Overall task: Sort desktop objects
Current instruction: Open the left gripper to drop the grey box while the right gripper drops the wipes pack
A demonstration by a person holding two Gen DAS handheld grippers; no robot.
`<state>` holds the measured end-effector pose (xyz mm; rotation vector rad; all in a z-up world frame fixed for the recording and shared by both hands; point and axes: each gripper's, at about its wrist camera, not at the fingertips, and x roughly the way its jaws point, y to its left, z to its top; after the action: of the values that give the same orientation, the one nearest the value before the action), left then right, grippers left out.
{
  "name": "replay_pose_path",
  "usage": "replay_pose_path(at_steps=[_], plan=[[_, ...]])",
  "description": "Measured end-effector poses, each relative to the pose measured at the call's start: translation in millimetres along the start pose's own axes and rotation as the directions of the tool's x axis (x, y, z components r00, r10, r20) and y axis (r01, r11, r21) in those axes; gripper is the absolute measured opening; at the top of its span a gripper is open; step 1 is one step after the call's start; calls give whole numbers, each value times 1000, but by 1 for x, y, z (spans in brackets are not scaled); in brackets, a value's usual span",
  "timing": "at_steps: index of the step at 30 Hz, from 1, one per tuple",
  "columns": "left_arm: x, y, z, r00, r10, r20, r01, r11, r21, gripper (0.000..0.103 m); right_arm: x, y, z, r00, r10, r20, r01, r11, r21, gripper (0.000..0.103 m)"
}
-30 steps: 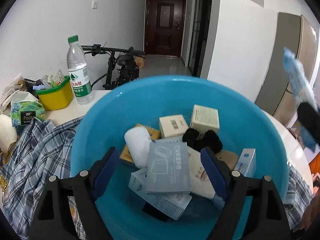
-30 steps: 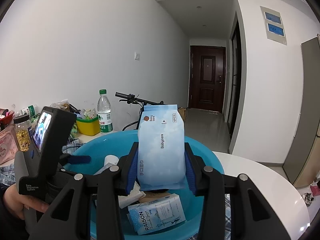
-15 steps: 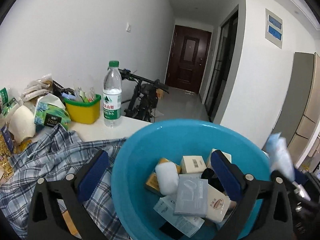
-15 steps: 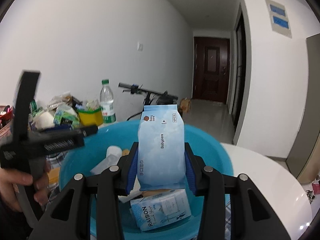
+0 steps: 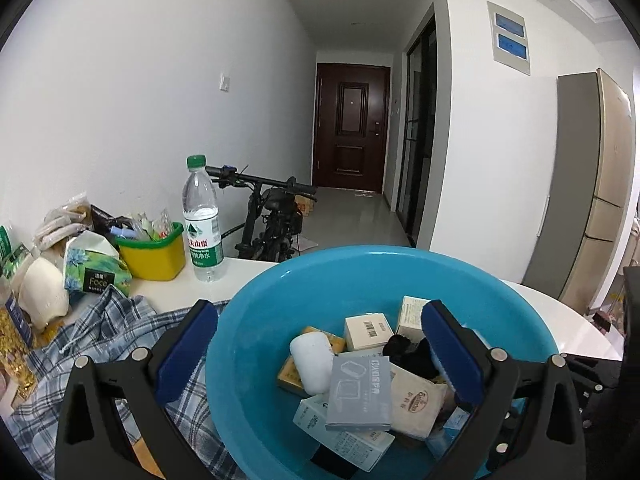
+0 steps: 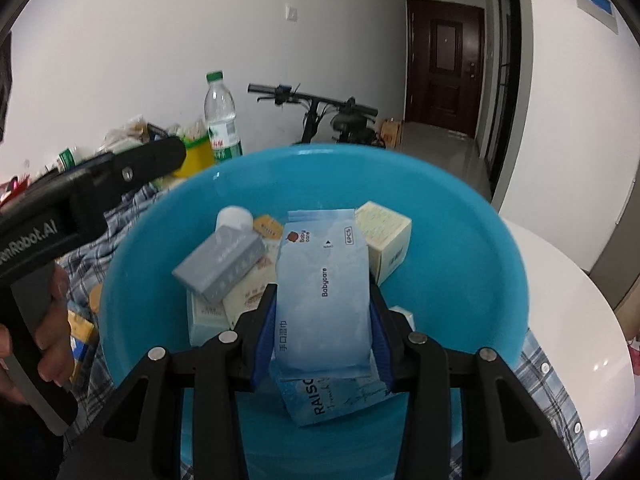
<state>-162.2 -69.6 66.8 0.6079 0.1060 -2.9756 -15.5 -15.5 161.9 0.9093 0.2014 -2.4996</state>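
Two blue-padded fingers of the right gripper [image 6: 322, 322] pinch a pale blue soft wipes pack [image 6: 323, 292] over the round blue plastic basin [image 6: 496, 264]. The left gripper [image 5: 316, 356] fingers are spread wide, empty, straddling the basin's near-left rim.

White desk [image 5: 580, 320]: plaid cloth [image 5: 104, 344] spread across it, blue basin [image 5: 360, 276] on the cloth. At the back stand a water bottle [image 5: 202, 224], yellow bin [image 5: 154, 254], tissue pack [image 5: 94, 266].

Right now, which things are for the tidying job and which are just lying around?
For the job:
- light blue wipes packet, clamped in the right gripper
- round blue plastic basin
- grey flat box inside it

Lying about:
- clear water bottle
- yellow plastic tub
- black bicycle
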Motion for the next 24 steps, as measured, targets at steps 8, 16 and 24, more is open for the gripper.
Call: replay_pose_path(at_steps=[8,16,24], plan=[[2,1,-1,1000,-4,-10,4,1000,0,103,7,-3,-2,999,-30,-22,30,999,18,66],[-4,1,-1,999,6,39,-7,1000,12,103,-7,-12,3,994,-68,87,63,996,57,82],[-28,3,3,985,-10,174,9,1000,6,103,-35,-22,9,949,-142,280,111,986,123,95]])
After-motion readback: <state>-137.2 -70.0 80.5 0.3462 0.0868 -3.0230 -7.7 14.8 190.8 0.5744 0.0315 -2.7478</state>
